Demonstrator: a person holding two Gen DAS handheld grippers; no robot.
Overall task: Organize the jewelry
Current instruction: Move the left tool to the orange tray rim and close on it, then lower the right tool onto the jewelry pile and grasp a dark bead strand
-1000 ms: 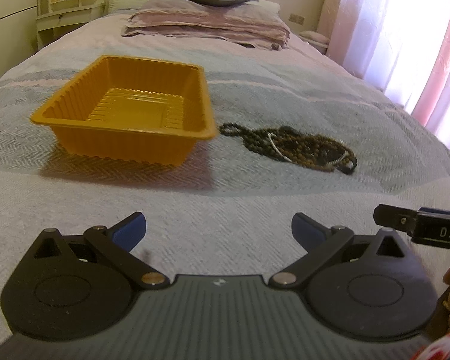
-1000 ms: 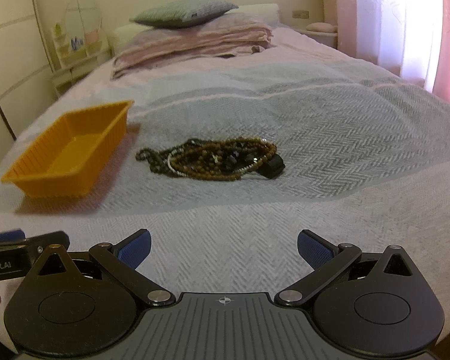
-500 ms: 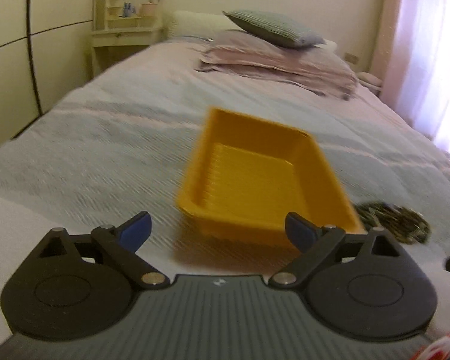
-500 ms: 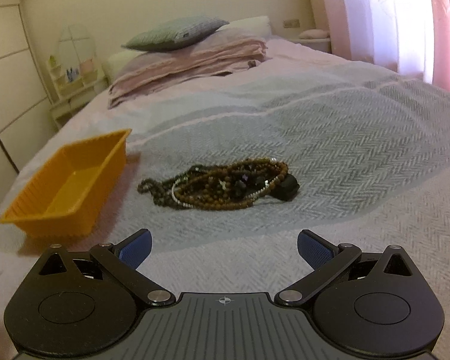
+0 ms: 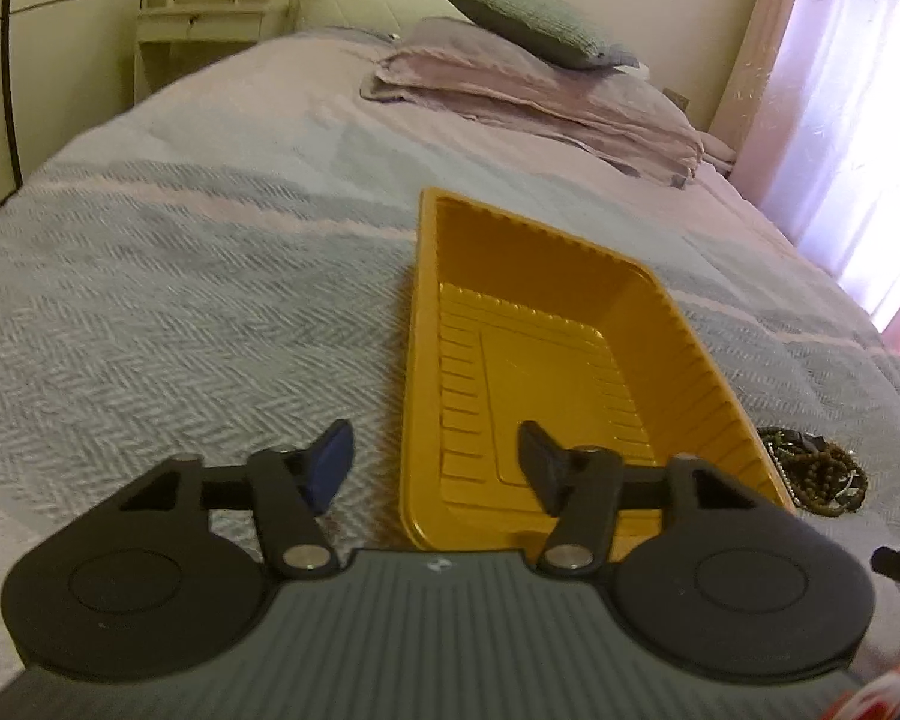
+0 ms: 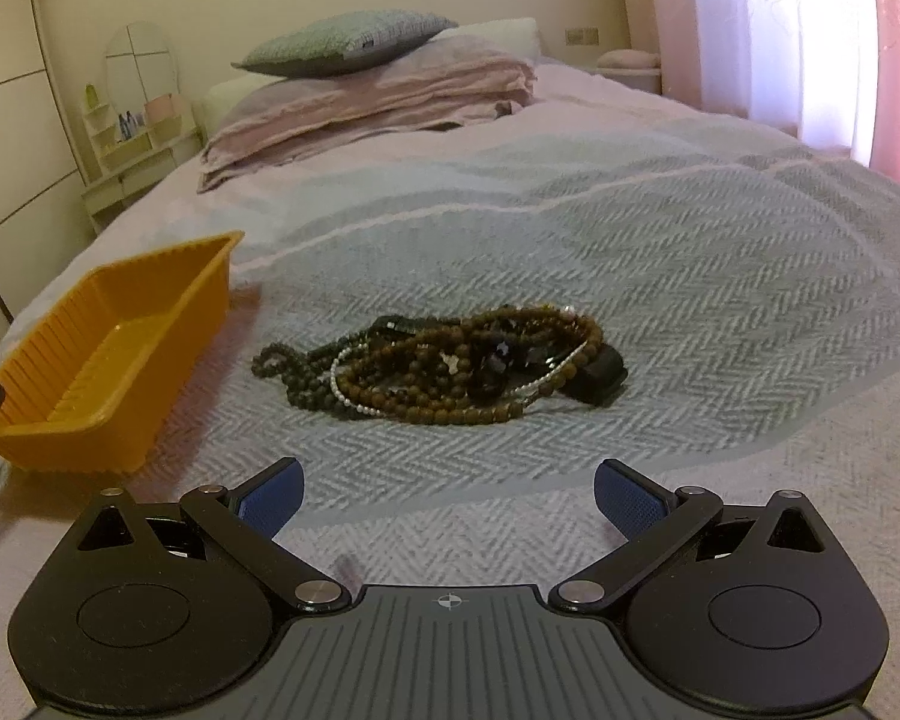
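An empty orange plastic tray (image 5: pixel 678 324) lies on the bed; it also shows at the left in the right wrist view (image 6: pixel 168 294). My left gripper (image 5: pixel 435 471) is open, partly narrowed, astride the tray's near left rim, one finger outside and one inside. A tangled pile of bead necklaces and bracelets (image 6: pixel 450 369) lies to the right of the tray, also in the left wrist view (image 5: pixel 816 471). My right gripper (image 6: pixel 447 495) is open and empty, a short way in front of the pile.
The bed has a grey herringbone cover (image 6: pixel 720 276). Folded pink bedding and a grey pillow (image 6: pixel 354 48) lie at the head. A small dressing shelf (image 6: pixel 132 138) stands at the left, curtains (image 6: pixel 810 30) at the right.
My left gripper has swung onto the tray, come close to its near rim, and its fingers have narrowed. My right gripper has moved closer to the jewelry pile.
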